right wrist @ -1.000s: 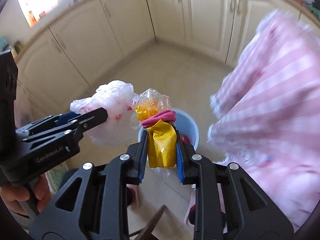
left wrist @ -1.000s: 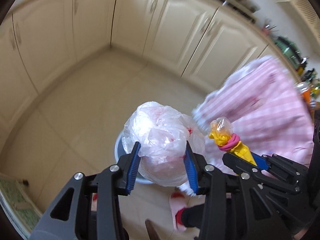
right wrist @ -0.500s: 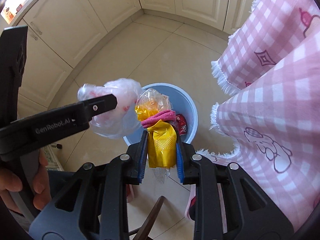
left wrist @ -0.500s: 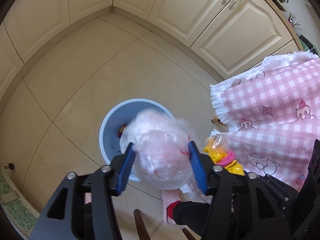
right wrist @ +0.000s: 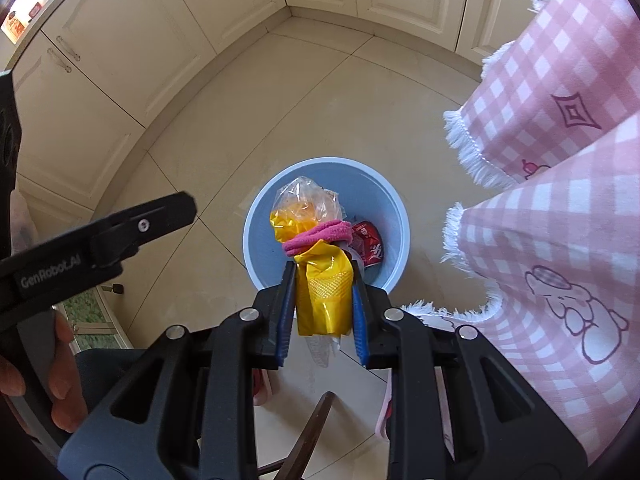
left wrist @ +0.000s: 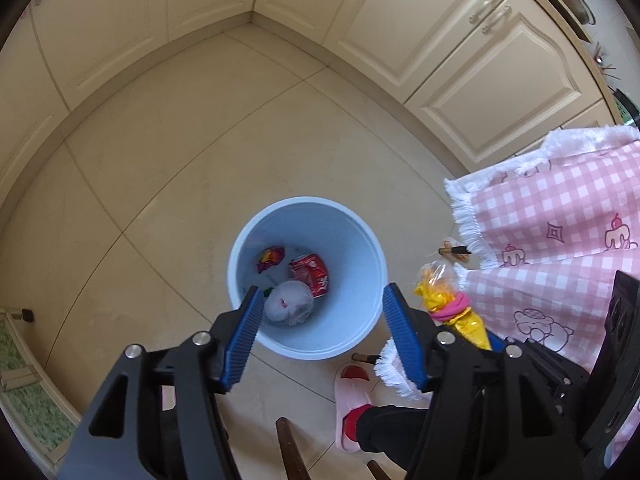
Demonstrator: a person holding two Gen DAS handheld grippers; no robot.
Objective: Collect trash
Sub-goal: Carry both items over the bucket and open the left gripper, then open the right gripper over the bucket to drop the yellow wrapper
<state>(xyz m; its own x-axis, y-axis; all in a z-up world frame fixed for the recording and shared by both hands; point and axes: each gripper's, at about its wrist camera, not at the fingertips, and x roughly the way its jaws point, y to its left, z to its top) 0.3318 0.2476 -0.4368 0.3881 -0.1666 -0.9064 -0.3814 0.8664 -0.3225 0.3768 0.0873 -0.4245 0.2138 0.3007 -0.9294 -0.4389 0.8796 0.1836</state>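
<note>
Left fingers (left wrist: 322,338) opening, empty, over the blue bin (left wrist: 370,240); right fingers (right wrist: 323,312) clamping the yellow bag (right wrist: 322,292) for dropping.

Beige tiled floor (left wrist: 208,168), grout lines running diagonally. Cream panelled cabinets (left wrist: 472,64) line the walls and meet in a corner; metal handles fitted. Pink-and-white checked cloth (right wrist: 560,240) with white fringe hangs at right, printed with cartoon figures. Pink slipper (left wrist: 352,404) on the floor. Green patterned mat (left wrist: 24,392) at left edge.

1 bin (left wrist: 362,240), 4 trash pieces inside
</note>
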